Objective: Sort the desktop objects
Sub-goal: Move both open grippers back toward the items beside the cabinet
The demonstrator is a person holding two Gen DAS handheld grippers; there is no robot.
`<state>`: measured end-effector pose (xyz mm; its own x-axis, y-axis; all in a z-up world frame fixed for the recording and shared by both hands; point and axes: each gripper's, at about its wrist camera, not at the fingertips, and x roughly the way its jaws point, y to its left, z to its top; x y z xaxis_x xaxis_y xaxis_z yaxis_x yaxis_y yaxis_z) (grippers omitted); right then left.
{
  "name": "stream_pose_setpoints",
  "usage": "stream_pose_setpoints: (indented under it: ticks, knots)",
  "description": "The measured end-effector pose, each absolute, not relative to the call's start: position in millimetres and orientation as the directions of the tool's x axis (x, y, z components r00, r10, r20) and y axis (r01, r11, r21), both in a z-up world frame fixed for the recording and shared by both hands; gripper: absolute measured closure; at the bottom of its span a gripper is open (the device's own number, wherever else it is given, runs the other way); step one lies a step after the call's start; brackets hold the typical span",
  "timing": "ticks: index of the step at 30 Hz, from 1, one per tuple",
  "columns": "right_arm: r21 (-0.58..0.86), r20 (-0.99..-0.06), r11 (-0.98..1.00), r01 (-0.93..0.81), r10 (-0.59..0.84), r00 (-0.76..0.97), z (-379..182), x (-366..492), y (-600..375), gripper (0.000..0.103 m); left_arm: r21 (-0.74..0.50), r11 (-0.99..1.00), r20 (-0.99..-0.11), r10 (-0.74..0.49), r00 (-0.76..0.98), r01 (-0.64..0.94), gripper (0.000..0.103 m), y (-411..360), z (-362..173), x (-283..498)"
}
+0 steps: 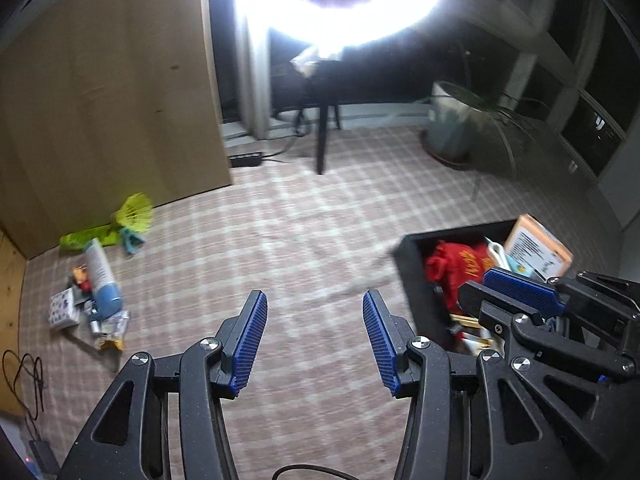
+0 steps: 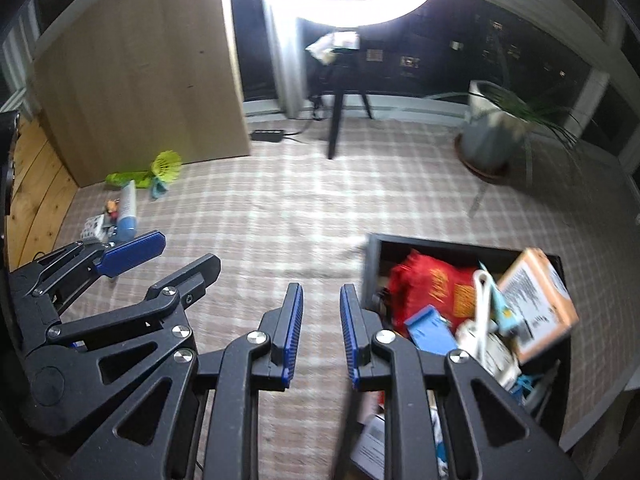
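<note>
My left gripper [image 1: 314,300] hangs open and empty over the plaid cloth [image 1: 280,240]. My right gripper [image 2: 321,292] is narrowly open beside it, nothing between its blue pads. It hovers at the left wall of a black bin [image 2: 372,264]. The bin holds a red bag [image 2: 428,284], an orange box [image 2: 536,304], a blue box [image 2: 430,328] and white items. Loose objects lie far left: a green shuttlecock [image 1: 138,212], a green packet [image 1: 80,240], a white and blue tube [image 1: 102,276] and a small patterned box [image 1: 62,308].
A tall wooden panel [image 1: 112,100] stands behind the pile. At the back are a bright ring light on a tripod leg [image 1: 322,136], a power strip [image 1: 246,159] and a potted plant [image 1: 448,124]. A black cable [image 1: 28,376] loops at the left edge.
</note>
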<state>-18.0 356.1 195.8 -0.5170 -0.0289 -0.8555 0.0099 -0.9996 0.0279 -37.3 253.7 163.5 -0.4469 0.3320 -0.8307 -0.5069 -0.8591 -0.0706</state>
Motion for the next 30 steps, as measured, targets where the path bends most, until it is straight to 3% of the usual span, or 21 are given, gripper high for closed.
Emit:
stream_pose_setpoints:
  ticks: [30]
  knots:
    - [0.002, -0.873, -0.951, 0.31, -0.153, -0.464, 163.5, -113.9, 203.8, 0.084, -0.092, -0.98, -0.864, 0.166, -0.474, -0.175, 0.056, 110.0, 114.7, -130.6]
